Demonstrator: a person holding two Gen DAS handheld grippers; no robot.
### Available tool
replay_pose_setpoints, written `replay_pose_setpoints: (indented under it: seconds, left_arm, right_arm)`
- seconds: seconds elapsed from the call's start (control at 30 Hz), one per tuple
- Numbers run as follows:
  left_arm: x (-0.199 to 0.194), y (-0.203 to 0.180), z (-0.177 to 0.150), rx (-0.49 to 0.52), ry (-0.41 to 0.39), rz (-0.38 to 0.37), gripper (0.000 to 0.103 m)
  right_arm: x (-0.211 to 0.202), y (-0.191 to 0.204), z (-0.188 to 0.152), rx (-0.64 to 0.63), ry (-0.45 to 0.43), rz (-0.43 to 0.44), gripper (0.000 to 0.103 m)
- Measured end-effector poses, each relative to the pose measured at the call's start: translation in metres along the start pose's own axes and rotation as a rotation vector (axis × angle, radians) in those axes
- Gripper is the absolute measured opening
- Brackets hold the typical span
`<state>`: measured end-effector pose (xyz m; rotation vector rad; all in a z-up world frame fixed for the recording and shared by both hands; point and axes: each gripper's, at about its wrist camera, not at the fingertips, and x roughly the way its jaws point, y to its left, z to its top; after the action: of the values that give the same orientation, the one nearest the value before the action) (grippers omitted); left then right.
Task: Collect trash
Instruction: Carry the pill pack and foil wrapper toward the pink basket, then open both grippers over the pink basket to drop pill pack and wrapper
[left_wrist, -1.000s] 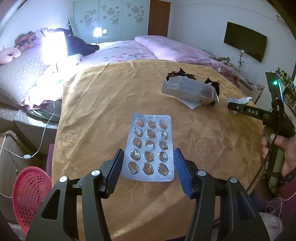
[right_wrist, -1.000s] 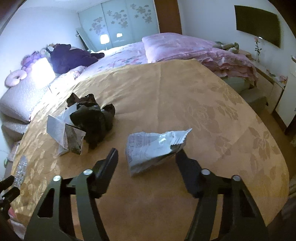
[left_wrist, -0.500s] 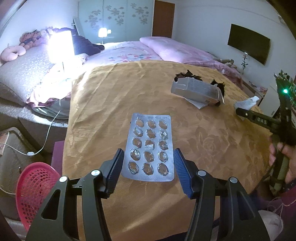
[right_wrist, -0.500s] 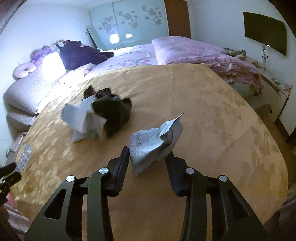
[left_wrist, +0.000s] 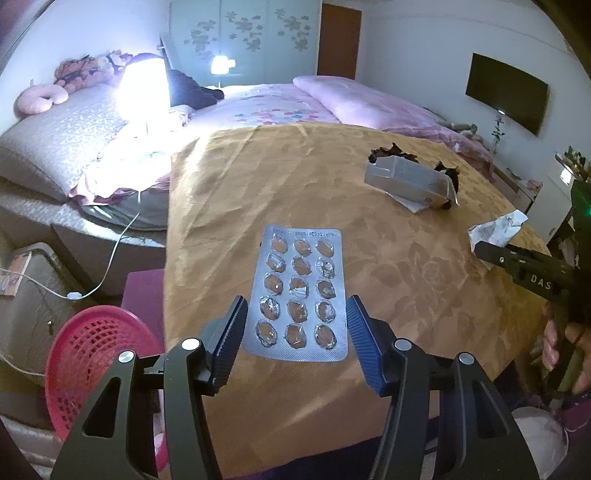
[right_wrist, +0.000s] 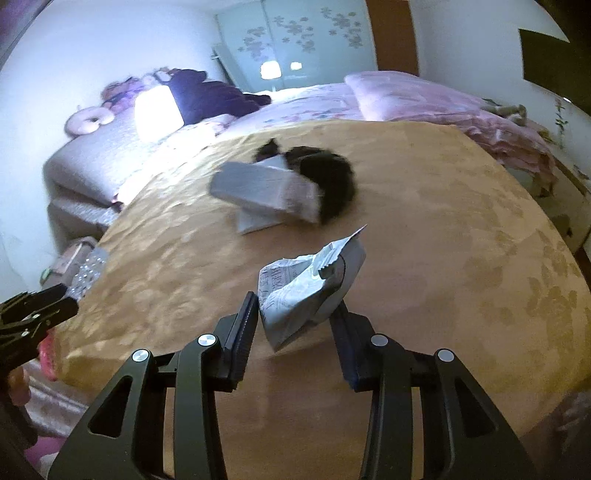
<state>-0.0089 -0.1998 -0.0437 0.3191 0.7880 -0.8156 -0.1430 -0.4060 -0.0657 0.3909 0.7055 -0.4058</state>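
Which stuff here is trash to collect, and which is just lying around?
Trash job: blister pack, crumpled wrapper, flattened silver pouch, black crumpled bag, pink basket.

Lying about: lamp, pink neck pillow, TV.

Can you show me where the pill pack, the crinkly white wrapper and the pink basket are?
pill pack (left_wrist: 300, 291): left wrist view, middle of the foil sheet.
white wrapper (right_wrist: 308, 291): right wrist view, crumpled middle.
pink basket (left_wrist: 92, 354): left wrist view, mesh wall.

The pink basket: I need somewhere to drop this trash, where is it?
In the left wrist view, the pink basket sits low at the left, off the gold-covered table's left edge.
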Motion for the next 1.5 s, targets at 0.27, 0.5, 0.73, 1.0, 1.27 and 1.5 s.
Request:
replay_pose_setpoints:
  seconds: [0.27,0.5,0.73,1.0,1.27,1.5]
  left_arm:
    - [-0.015,0.019,-0.01,-0.034,-0.01,0.03,0.053]
    - [-0.026,0.042,-0.018,-0.077,-0.011,0.075,0.053]
    - [-0.037,0.065,-0.026,-0.129,-0.018,0.118,0.053]
    - [-0.05,0.092,-0.035,-0.191,-0.023,0.17,0.053]
    - [-0.059,0.124,-0.053,-0.272,-0.008,0.229,0.053]
    - [-0.068,0.148,-0.067,-0.318,-0.012,0.299,0.053]
  right_arm:
    - [0.001,0.036,-0.003,-0.065,0.018,0.066,0.039]
    - [0.004,0.066,-0.008,-0.122,0.039,0.11,0.039]
    - [0.008,0.095,-0.009,-0.194,0.053,0.153,0.039]
    - [0.015,0.141,-0.006,-0.296,0.069,0.213,0.039]
    - [0.021,0.182,-0.007,-0.377,0.092,0.269,0.039]
    - [0.027,0.216,-0.007,-0.442,0.1,0.305,0.039]
